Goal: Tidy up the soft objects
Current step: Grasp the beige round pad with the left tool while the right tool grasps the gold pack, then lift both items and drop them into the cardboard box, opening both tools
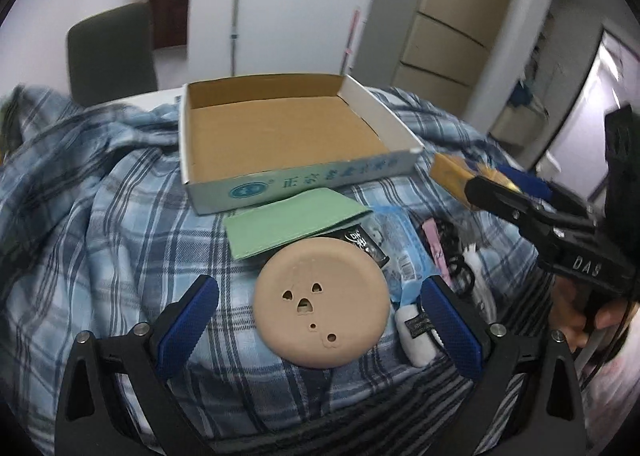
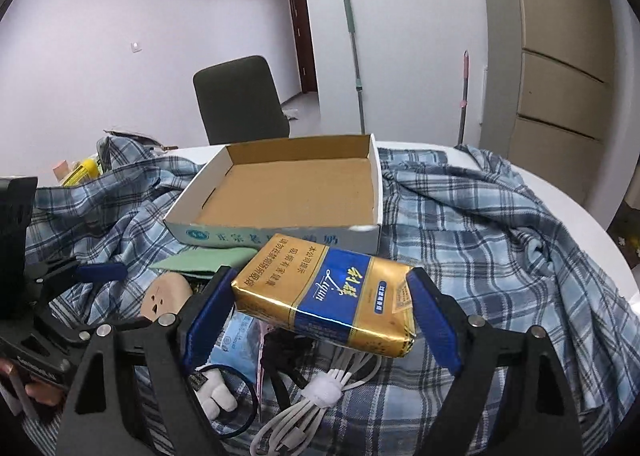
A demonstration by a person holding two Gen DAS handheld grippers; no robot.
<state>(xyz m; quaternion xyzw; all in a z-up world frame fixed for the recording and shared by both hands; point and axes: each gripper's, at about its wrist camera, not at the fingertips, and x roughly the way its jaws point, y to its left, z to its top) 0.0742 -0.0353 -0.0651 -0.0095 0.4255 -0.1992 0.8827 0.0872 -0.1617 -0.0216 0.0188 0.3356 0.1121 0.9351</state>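
Soft objects lie heaped on the plaid cloth [image 1: 100, 192] covering the tabletop, just in front of the shallow cardboard box [image 1: 280, 128], which holds nothing. Left wrist view: the left gripper [image 1: 320, 320] stands open over a tan, rubbery disc [image 1: 322, 306] with small holes; beside it lie a flat green sleeve [image 1: 288, 222] and a small white plush [image 1: 416, 330]. The disc looks light and pliable, best pinched across its rim. Right wrist view: the right gripper [image 2: 320, 316] clamps a gold-and-blue foil-wrapped pack [image 2: 328, 296] by its short ends, raised above a bundled white cable [image 2: 320, 396]. The glossy wrap looks slippery and crushable, so moderate pressure seems advisable.
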